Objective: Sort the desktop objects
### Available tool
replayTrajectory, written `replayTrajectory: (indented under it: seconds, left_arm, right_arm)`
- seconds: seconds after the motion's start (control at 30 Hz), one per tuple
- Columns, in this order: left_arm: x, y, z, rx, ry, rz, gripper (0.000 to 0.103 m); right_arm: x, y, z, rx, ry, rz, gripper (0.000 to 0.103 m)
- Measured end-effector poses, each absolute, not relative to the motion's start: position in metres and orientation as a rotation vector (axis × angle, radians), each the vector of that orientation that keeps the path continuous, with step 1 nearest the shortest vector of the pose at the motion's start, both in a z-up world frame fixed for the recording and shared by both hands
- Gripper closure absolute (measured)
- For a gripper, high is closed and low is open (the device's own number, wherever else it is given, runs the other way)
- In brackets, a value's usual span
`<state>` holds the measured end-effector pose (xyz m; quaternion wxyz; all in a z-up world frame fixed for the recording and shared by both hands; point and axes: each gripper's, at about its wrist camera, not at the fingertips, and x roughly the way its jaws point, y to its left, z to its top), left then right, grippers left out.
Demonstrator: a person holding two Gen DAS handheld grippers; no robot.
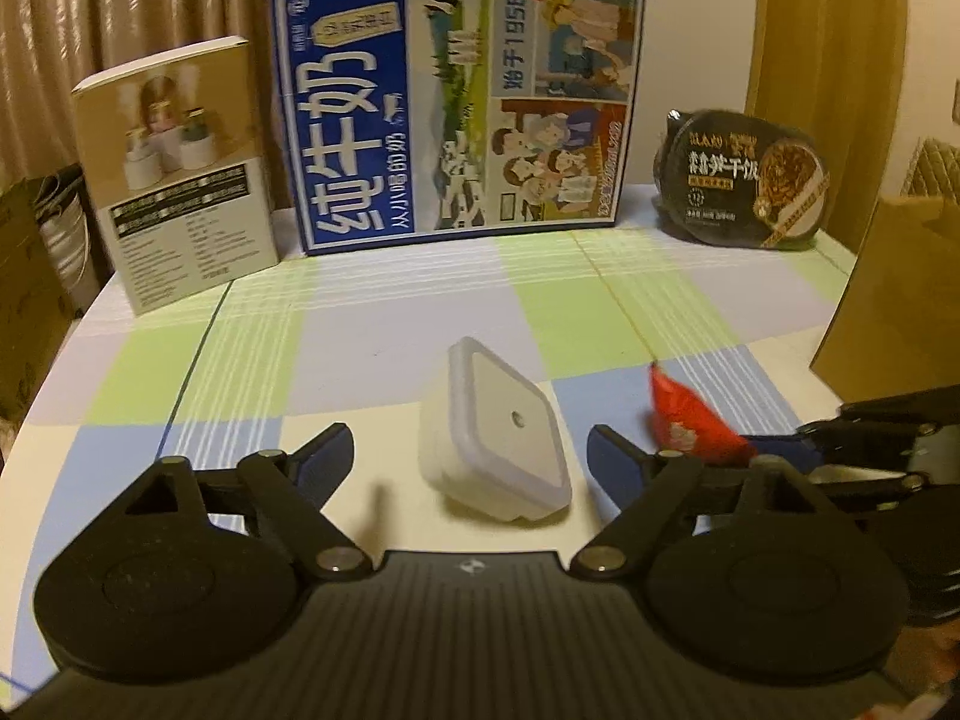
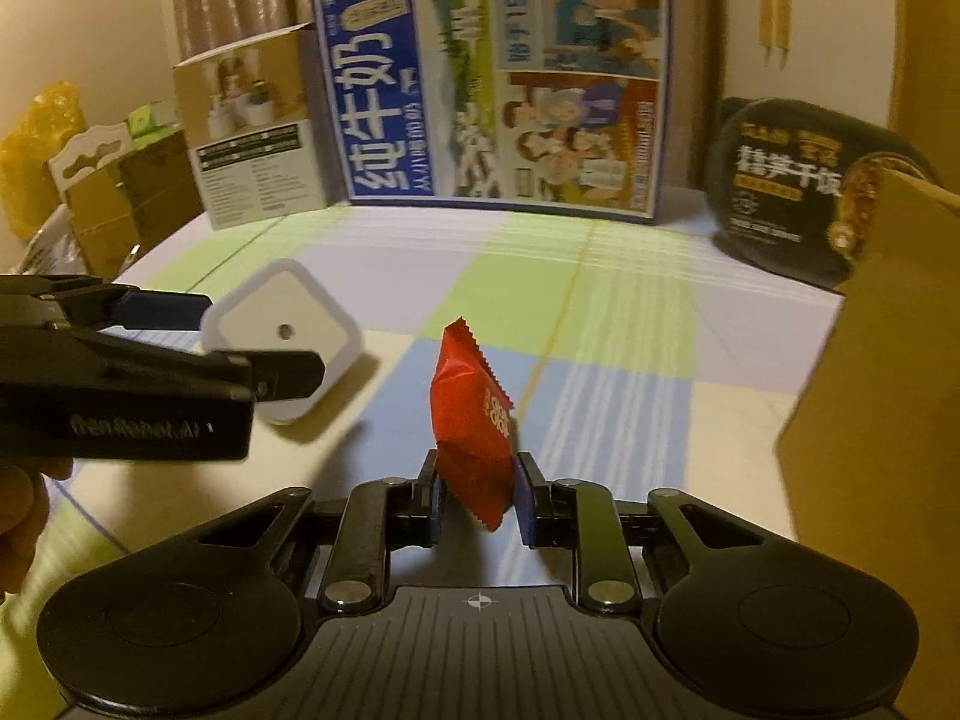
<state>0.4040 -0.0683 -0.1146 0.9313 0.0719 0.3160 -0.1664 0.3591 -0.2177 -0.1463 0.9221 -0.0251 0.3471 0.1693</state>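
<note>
Beyond both grippers, the blue carton (image 1: 459,102) stands on end, its print turned sideways: large white "纯牛奶" and "始于1956". To its right, the black bowl (image 2: 786,186) carries yellow characters, perhaps "精美干饭", too blurred to be sure. The left gripper (image 2: 264,339) bears "GenRobot.AI" on its side. The red packet (image 2: 474,420) shows unreadable gold print.

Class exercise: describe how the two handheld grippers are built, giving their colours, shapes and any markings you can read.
Both the left gripper and right gripper are glossy black, with round hubs, silver pivot pins, a ribbed centre plate bearing a crosshair mark, and blue pads. Pale, blurred lettering runs along the left gripper's side.
</note>
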Motion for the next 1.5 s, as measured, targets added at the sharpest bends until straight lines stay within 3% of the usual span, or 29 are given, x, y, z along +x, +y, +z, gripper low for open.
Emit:
replayTrajectory:
  seconds: [0.23,0.4,0.73,1.1,1.17,1.23,1.43,1.5]
  left_arm:
    - [0.392,-0.099,-0.134,0.427,0.543,-0.378,0.022]
    - [0.392,-0.107,-0.145,0.511,0.534,-0.354,0.039]
    - [0.386,-0.089,-0.136,0.39,0.608,-0.348,0.04]
    - [0.305,-0.06,-0.107,0.24,0.727,-0.409,0.042]
    - [0.284,-0.057,-0.102,0.22,0.751,-0.426,0.065]
    - [0.263,-0.055,-0.099,0.218,0.767,-0.431,0.072]
    - [0.22,-0.041,-0.09,0.235,0.753,-0.427,0.071]
    - [0.216,-0.038,-0.09,0.227,0.74,-0.415,0.06]
  right_arm:
    - [0.359,-0.219,-0.147,-0.047,0.703,0.349,0.083]
    - [0.357,-0.217,-0.147,-0.05,0.701,0.359,0.083]
    - [0.339,-0.219,-0.141,-0.031,0.738,0.355,0.084]
    - [0.265,-0.226,-0.101,0.031,0.825,0.38,0.088]
    - [0.25,-0.228,-0.101,0.041,0.848,0.38,0.088]
    - [0.234,-0.228,-0.103,0.034,0.874,0.383,0.088]
    - [0.203,-0.228,-0.113,0.012,0.89,0.37,0.088]
    - [0.203,-0.228,-0.116,0.008,0.897,0.361,0.088]
